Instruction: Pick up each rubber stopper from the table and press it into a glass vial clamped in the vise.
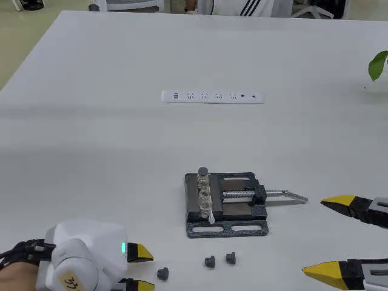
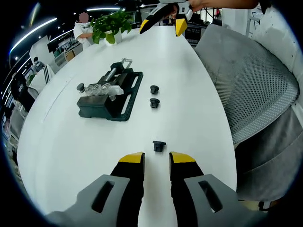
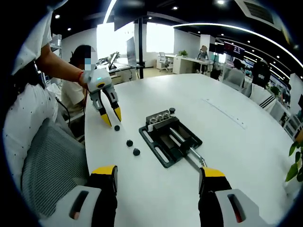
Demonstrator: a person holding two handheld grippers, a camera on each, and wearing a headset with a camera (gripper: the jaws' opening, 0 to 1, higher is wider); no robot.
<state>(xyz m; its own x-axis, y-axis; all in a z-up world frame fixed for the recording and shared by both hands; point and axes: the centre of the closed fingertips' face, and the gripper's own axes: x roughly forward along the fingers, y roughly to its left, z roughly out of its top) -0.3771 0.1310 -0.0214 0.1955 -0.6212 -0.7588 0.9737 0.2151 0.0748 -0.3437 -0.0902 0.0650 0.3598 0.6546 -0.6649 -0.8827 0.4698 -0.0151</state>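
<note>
The dark vise (image 1: pixel 225 204) clamps a short row of glass vials (image 1: pixel 205 195); the far vial carries a grey stopper (image 1: pixel 203 172). Three loose rubber stoppers lie on the table in front of it (image 1: pixel 162 273) (image 1: pixel 210 262) (image 1: pixel 230 258). My left gripper (image 1: pixel 140 268) is open at the bottom left, its yellow tips just short of the nearest stopper (image 2: pixel 159 146), with nothing between them. My right gripper (image 1: pixel 318 236) stands wide open and empty to the right of the vise (image 3: pixel 170 135).
A white power strip (image 1: pixel 212 96) lies on the table beyond the vise. The vise handle (image 1: pixel 288 195) sticks out to the right toward my right gripper. A plant leaf (image 1: pixel 377 64) shows at the right edge. A mesh chair (image 2: pixel 255 94) stands by the table's near edge.
</note>
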